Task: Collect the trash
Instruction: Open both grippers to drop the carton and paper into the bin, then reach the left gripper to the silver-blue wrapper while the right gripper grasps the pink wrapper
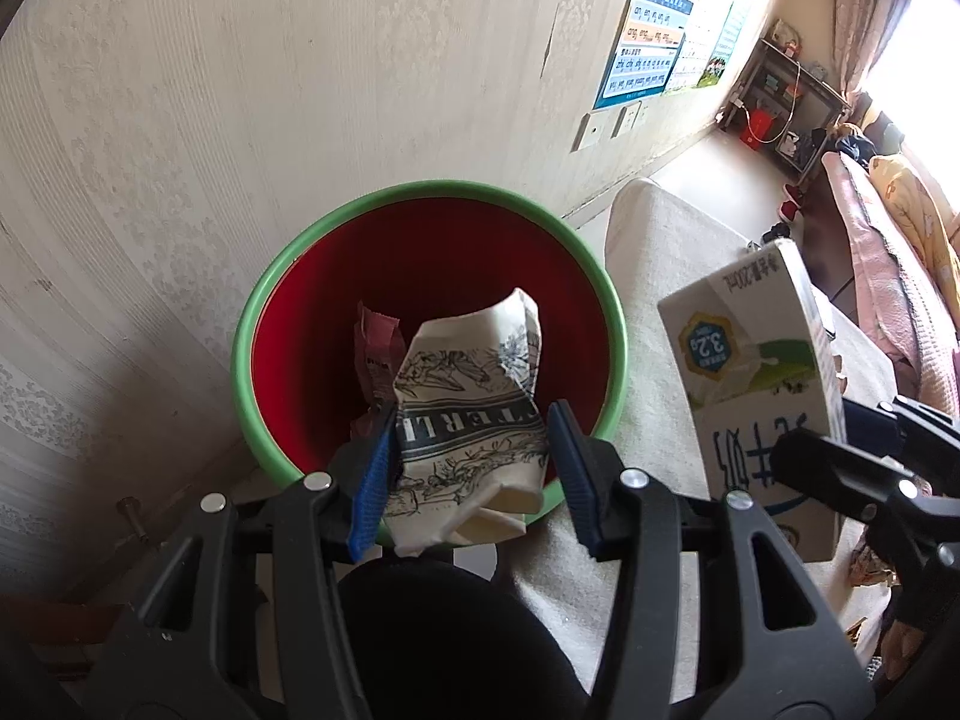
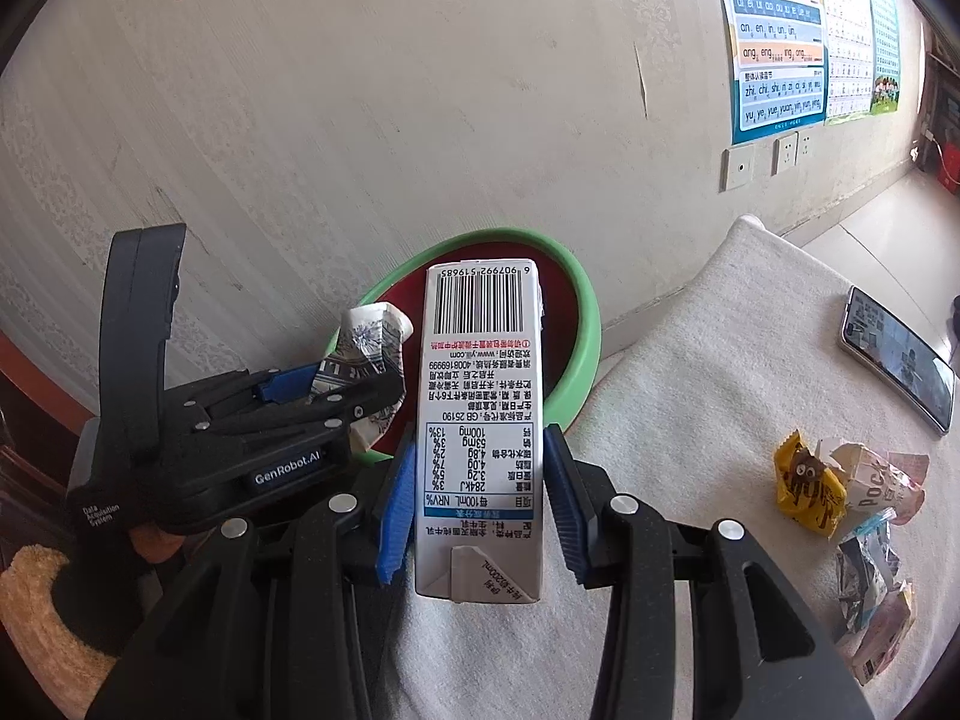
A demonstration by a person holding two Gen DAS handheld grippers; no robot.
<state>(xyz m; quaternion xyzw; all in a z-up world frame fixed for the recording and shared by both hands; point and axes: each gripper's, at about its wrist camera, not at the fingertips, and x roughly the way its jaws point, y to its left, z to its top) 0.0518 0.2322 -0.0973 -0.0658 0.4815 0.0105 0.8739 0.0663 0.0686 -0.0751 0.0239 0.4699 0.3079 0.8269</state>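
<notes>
A red bin with a green rim [image 1: 432, 192] stands against the wall; it also shows in the right wrist view [image 2: 591, 330]. My left gripper [image 1: 471, 468] is shut on a crumpled printed paper carton [image 1: 468, 402] and holds it over the bin's mouth. A reddish wrapper [image 1: 378, 354] lies inside the bin. My right gripper [image 2: 480, 498] is shut on a white milk carton [image 2: 480, 408], held upright just in front of the bin. The milk carton [image 1: 762, 396] also shows at the right of the left wrist view. The left gripper [image 2: 336, 390] shows in the right wrist view too.
A white cloth-covered surface [image 2: 690, 396] lies beside the bin. On it are a yellow snack wrapper [image 2: 807, 483], several other wrappers [image 2: 876, 576] and a phone [image 2: 897, 357]. The wallpapered wall [image 1: 240, 120] is right behind the bin. Posters [image 2: 780, 42] hang on it.
</notes>
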